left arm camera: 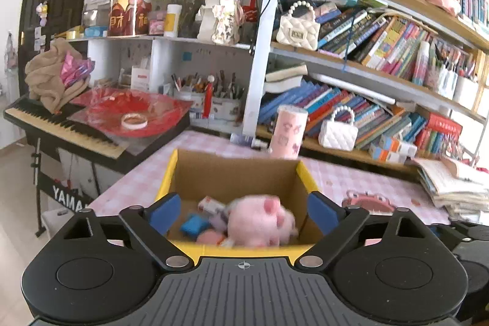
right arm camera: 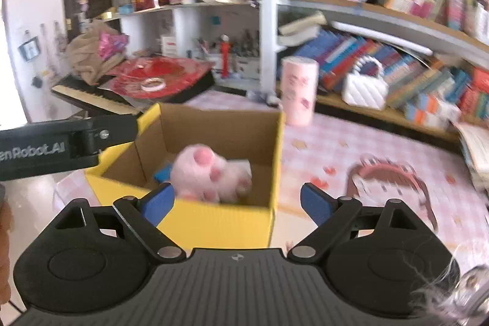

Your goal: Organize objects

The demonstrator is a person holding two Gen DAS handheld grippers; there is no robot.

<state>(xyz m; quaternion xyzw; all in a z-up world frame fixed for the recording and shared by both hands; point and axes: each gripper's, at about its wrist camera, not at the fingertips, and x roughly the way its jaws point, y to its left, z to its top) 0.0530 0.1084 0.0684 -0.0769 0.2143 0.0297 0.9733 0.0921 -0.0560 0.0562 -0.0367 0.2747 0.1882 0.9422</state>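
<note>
An open cardboard box with yellow outer walls (left arm camera: 238,173) (right arm camera: 214,222) stands on the pink checked tablecloth. Inside lies a pink plush pig (left arm camera: 259,222) (right arm camera: 211,173), blurred, feet towards me, beside a small blue item (left arm camera: 194,225) (right arm camera: 162,171) and other small pieces. My left gripper (left arm camera: 244,213) hangs open over the box's near edge, with its blue pads apart on either side of the plush and not touching it. My right gripper (right arm camera: 237,200) is open too, above the box's near right corner, holding nothing.
A pink cylinder (left arm camera: 288,132) (right arm camera: 298,90) stands behind the box, with a white quilted handbag (left arm camera: 337,133) on the low shelf. A pink hair accessory (right arm camera: 391,182) lies on the cloth to the right. Stacked paper (left arm camera: 452,185) sits far right, and a keyboard (left arm camera: 61,127) is on the left.
</note>
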